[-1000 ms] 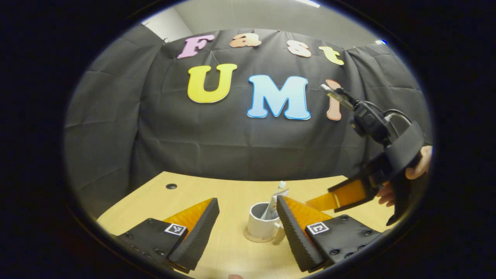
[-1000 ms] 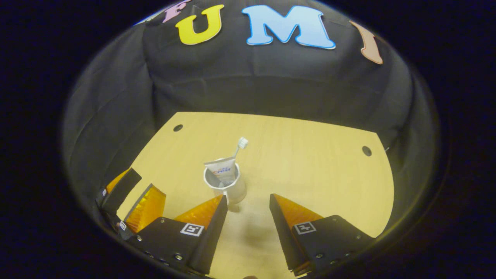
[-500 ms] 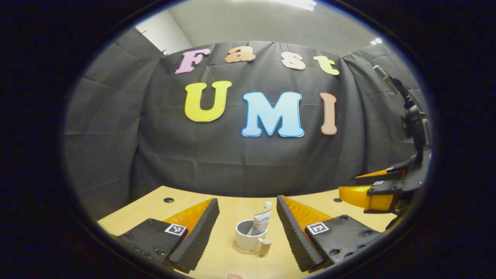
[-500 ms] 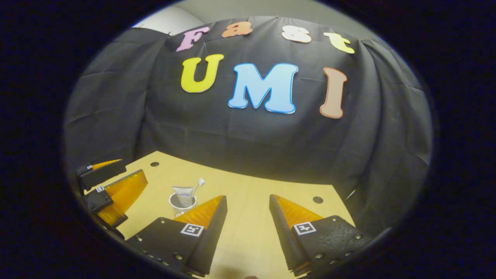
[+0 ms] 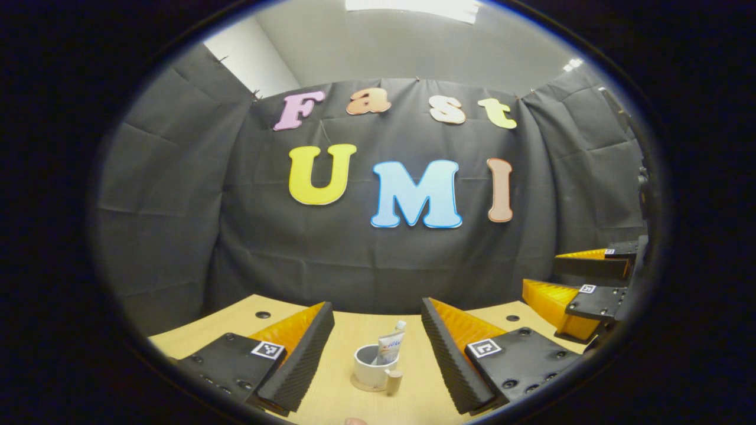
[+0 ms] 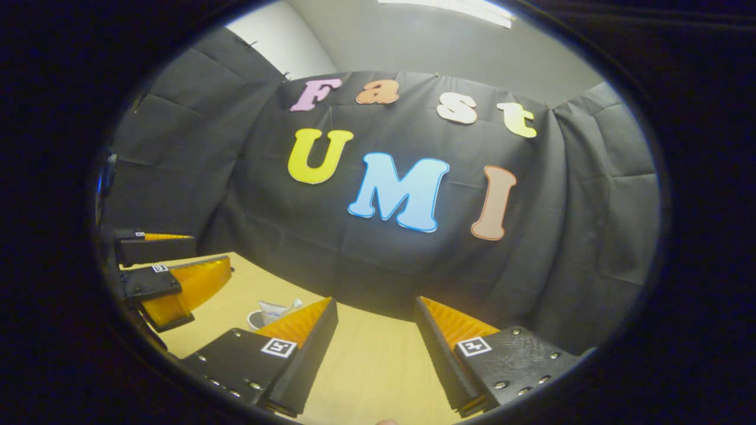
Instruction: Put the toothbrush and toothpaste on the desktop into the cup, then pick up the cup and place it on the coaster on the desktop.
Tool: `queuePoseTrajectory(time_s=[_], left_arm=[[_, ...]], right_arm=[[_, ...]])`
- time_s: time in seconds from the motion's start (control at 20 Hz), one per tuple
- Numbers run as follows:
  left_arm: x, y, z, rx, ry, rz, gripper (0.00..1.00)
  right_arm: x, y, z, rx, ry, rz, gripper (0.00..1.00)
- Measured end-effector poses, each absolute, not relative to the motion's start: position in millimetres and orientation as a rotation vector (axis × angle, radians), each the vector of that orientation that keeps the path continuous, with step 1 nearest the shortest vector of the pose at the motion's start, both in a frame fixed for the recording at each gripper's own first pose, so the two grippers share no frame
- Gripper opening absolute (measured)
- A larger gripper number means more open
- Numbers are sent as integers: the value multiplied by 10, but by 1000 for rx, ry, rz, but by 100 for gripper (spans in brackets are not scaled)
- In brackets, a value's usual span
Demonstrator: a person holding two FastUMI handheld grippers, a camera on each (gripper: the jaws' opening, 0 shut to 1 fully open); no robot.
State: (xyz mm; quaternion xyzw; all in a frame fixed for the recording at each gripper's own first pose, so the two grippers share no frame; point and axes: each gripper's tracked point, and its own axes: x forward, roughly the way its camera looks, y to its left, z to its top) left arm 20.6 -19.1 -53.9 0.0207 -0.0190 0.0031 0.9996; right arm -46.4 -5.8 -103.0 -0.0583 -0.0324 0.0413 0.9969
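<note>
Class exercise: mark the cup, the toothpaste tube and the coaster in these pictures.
cup (image 5: 366, 369): left gripper view, on its front wall.
toothpaste tube (image 5: 390, 349): left gripper view, on its body above the rim.
coaster (image 5: 358, 386): left gripper view, on its front edge.

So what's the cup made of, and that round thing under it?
The cup looks like glazed ceramic or smooth plastic: white, thick rim, dull sheen; I can't tell which. The coaster beneath looks like cork or pale wood: a thin, matte tan disc. The cup's handle is tan too, perhaps wood.
</note>
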Motion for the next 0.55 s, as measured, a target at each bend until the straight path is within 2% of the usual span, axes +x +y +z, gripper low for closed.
queuePoseTrajectory(time_s=[0.1,0.45,0.5,0.55], left_arm=[[187,-191,-478,52,-46,-6,96],[177,-183,-373,52,-60,-39,94],[184,-182,-382,49,-57,-43,99],[179,-188,-387,48,-57,-47,94]], right_arm=[[-505,-33,-969,-115,-86,82,84],[-582,13,-816,-111,-127,59,85],[-585,13,-824,-115,-125,54,84],[-605,8,-820,-118,-126,49,84]])
